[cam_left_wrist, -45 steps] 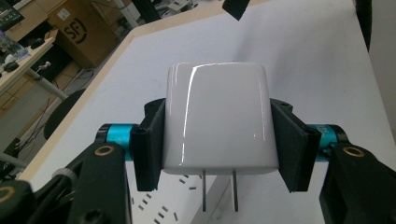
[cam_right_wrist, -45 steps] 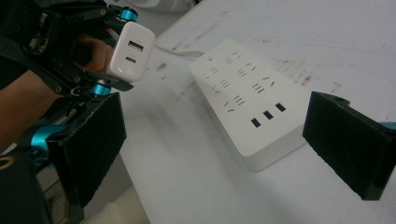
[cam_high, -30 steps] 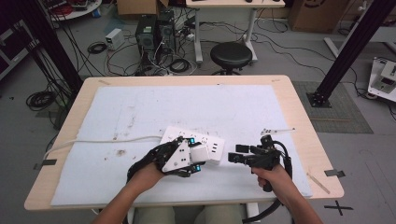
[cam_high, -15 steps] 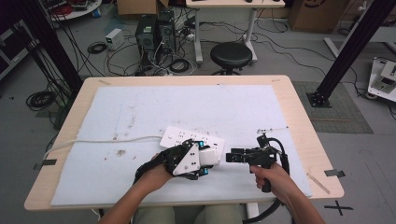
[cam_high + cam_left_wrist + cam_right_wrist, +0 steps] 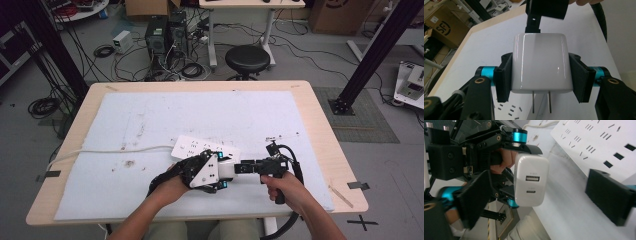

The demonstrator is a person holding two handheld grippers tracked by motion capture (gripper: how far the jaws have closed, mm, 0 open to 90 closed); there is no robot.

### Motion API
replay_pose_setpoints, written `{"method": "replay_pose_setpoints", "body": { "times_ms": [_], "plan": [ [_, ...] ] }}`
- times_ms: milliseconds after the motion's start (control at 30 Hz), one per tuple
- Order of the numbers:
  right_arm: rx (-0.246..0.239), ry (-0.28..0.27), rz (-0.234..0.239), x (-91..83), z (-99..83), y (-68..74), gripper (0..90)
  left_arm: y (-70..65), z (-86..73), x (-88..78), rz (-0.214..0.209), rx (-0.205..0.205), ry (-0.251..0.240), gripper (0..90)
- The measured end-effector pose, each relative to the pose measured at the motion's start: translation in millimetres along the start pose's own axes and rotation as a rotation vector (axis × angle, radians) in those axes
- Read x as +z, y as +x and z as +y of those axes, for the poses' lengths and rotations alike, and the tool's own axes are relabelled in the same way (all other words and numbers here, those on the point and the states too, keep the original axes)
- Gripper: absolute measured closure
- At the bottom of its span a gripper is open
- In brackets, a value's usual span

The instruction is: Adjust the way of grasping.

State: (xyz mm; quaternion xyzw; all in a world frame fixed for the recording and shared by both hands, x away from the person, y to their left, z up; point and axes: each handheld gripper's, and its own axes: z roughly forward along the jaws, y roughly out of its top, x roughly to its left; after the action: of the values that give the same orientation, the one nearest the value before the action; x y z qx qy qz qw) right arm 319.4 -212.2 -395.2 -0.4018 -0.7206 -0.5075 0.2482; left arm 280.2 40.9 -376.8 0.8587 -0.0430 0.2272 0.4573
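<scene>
Left gripper clamps the glossy white plastic charger block near the tabletop's front edge. Right gripper jaws just closed partway around it, not touching; handover pending.

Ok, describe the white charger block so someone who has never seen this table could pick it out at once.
Start at the white mat on the wooden table, then find the flat white power strip near its front middle. Just in front of it, the left gripper clamps the charger: a glossy rounded white cube with two metal prongs and two ports.
</scene>
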Motion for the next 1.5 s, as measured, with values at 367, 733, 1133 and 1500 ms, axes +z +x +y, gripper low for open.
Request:
{"method": "replay_pose_setpoints", "body": {
  "times_ms": [367,733,1133,1500],
  "plan": [
    [0.026,0.032,-0.012,9.8,3.8,-2.0,20.4,0.6,1.2,0.8,-0.003,0.001,-0.006,42.5],
    [0.027,0.040,0.033,13.2,6.1,-4.2,42.8,1.0,1.0,1.0,-0.002,0.009,-0.005,42.5],
    [0.048,0.062,0.085,13.9,6.7,-5.4,60.8,-0.1,0.9,3.0,0.002,0.025,0.010,42.5],
    [0.044,0.068,0.022,13.3,6.6,-3.8,63.7,4.1,-3.2,5.4,-0.027,-0.067,0.009,38.5]
  ]
}}
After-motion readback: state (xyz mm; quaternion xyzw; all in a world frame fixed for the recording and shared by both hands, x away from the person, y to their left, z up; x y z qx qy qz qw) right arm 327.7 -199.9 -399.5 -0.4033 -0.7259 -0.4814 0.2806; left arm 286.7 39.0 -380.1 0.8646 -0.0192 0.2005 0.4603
